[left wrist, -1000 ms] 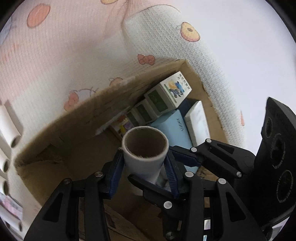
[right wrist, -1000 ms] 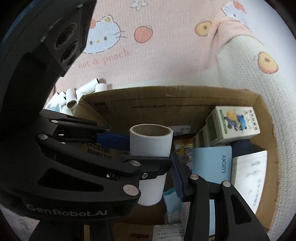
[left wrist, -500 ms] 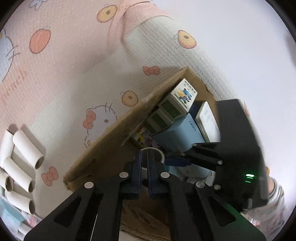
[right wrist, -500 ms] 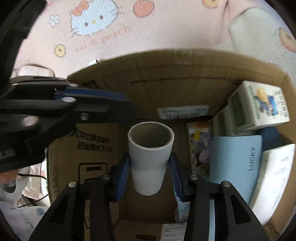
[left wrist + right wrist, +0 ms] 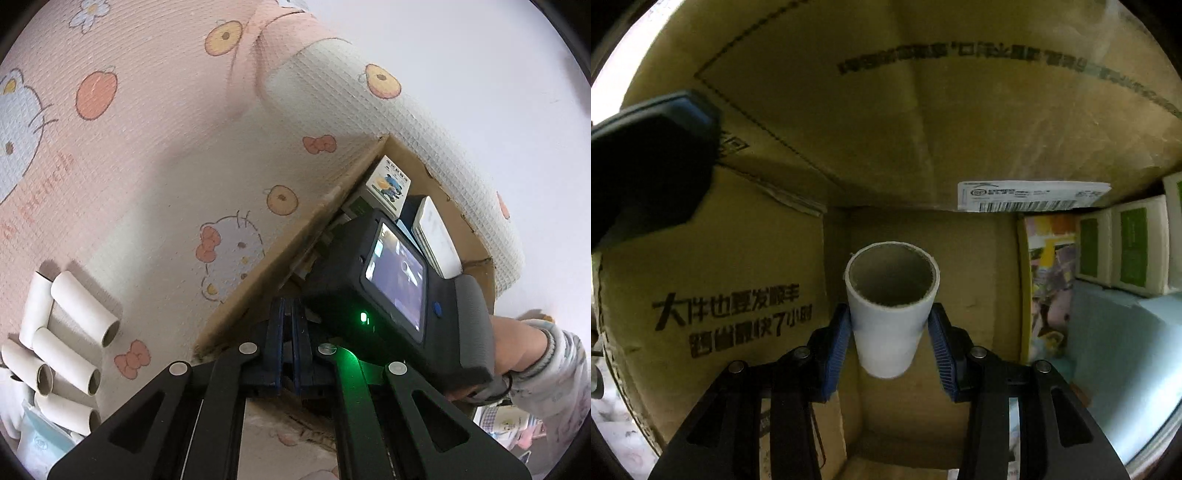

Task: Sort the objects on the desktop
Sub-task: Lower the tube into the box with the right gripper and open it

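- Right gripper [image 5: 889, 343]: blue pads clamped on either side of a white paper tube [image 5: 892, 306], gripped at mid-body; the tube's open end faces the camera, showing a brown cardboard lining.
- Paper tube, location: held down inside the cardboard box [image 5: 923, 110], above its bare brown floor, clear of the walls; whether its lower end touches the floor cannot be told.
- Cardboard box, interior: brown walls with dark printed characters on the left wall and along the upper flap; a white shipping label [image 5: 1032, 195] with a barcode is stuck on the far wall.
- Box contents, right side: a colourful printed booklet [image 5: 1047, 288] standing against the far wall, white cartons with green panels [image 5: 1123, 247] beside it, and a pale blue item [image 5: 1123, 339] lying below them.
- Left gripper [image 5: 287, 325]: jaws clenched together, pads meeting, nothing between them; positioned above the near rim of the box, outside it. Its dark tip also shows blurred at the upper left of the right wrist view.
- Right gripper body, seen from the left wrist view: black housing with a lit screen [image 5: 395, 273] and a green indicator light, reaching down into the box; a hand [image 5: 517, 343] in a pale patterned sleeve holds its grip.
- Surface: pink and white cartoon-print cloth [image 5: 147, 147] under the box.
- Loose stock: a cluster of white paper tubes [image 5: 66, 343] lying on the cloth at the left, well apart from the box.
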Available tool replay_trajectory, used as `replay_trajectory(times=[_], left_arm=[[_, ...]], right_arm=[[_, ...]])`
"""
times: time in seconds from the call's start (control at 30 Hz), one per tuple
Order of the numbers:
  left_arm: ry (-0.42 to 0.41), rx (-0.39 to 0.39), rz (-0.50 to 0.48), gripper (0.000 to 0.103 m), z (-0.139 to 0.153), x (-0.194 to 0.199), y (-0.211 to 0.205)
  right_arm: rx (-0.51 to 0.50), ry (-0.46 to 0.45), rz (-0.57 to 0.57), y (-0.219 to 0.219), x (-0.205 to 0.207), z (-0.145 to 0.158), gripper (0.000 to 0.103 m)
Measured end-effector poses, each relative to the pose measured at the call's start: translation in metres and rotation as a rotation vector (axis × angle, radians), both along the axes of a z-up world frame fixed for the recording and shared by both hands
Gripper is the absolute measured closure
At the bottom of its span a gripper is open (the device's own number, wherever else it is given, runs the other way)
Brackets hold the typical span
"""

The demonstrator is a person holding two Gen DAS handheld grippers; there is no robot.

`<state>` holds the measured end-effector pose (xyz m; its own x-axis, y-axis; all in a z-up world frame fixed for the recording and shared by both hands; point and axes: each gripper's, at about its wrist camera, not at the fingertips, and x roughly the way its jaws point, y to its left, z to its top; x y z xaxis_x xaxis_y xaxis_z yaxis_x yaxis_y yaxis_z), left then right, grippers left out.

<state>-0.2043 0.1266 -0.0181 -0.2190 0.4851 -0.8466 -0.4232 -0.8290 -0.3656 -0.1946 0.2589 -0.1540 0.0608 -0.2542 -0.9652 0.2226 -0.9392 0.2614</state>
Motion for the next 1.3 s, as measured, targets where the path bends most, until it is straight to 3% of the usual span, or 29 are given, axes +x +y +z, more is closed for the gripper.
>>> replay_trajectory(times=[0.23, 0.37, 0.47, 0.63, 0.77, 0.8, 0.83, 1.1, 1.3], left_arm=[[-0.027, 0.023, -0.003, 0.100, 0.002, 0.004, -0.003], [-0.024, -0.005, -0.030, 0.099, 0.003, 0.007, 0.003], [-0.036, -0.006, -0.029, 0.088, 0.002, 0.007, 0.004], [-0.053, 0.017, -0.035, 0.084, 0.003, 0.007, 0.004], [-0.034, 0.002, -0.056, 0.084, 0.004, 0.010, 0.007], [-0.036, 0.000, -0.065, 0.084, 0.003, 0.011, 0.009], [-0.042, 0.000, -0.072, 0.087, 0.003, 0.011, 0.010], [-0.053, -0.002, -0.059, 0.088, 0.000, 0.012, 0.012], [-0.053, 0.000, -0.050, 0.088, 0.002, 0.018, 0.013]], right_arm=[[-0.082, -0.047, -0.053, 0.009, -0.010, -0.019, 0.063], [-0.134, -0.069, -0.101, 0.017, -0.012, -0.028, 0.063], [-0.180, -0.111, -0.150, 0.023, -0.012, -0.038, 0.063], [-0.237, -0.124, -0.193, 0.031, -0.015, -0.041, 0.063], [-0.231, -0.106, -0.161, 0.028, -0.017, -0.038, 0.066], [-0.209, -0.100, -0.140, 0.025, -0.017, -0.037, 0.077], [-0.191, -0.095, -0.123, 0.022, -0.018, -0.037, 0.081], [-0.203, -0.074, -0.100, 0.016, -0.028, -0.038, 0.081], [-0.078, 0.028, -0.106, 0.024, -0.029, -0.008, 0.081]])
